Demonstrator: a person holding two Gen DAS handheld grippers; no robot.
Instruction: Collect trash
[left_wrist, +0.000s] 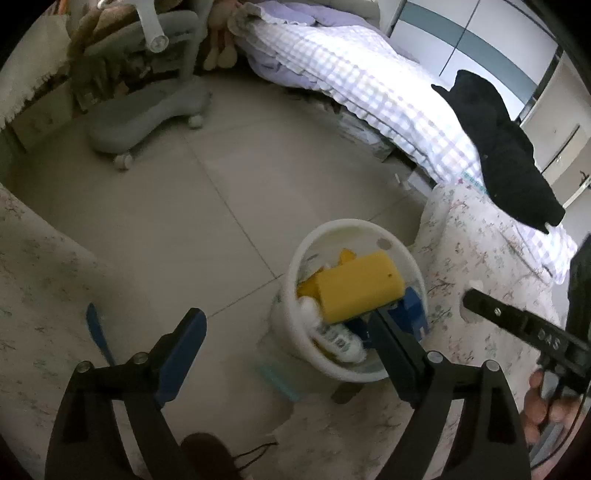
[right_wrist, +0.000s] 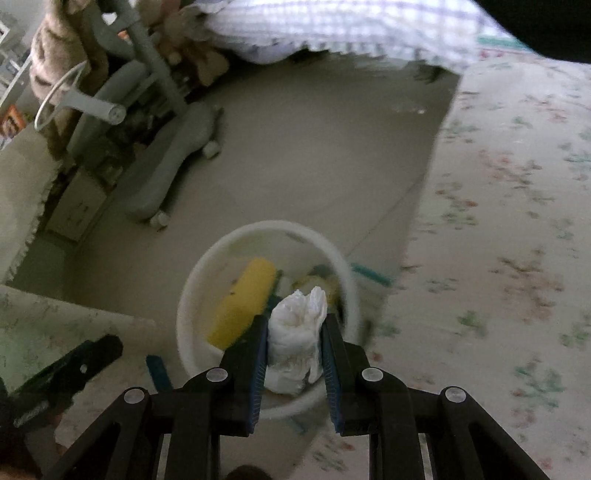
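Round white plastic bin on grey floor, yellow rectangular sponge and white bottle inside, left gripper spread wide and empty, right gripper clamping crumpled white tissue wad over the bin's six o'clock rim.

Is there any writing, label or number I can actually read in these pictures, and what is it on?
Black bar of the other tool: pale stamped characters, too blurred to read.
White bottle in the white bin: dark printed label, too small and blurred to read.
Nothing else carries text.
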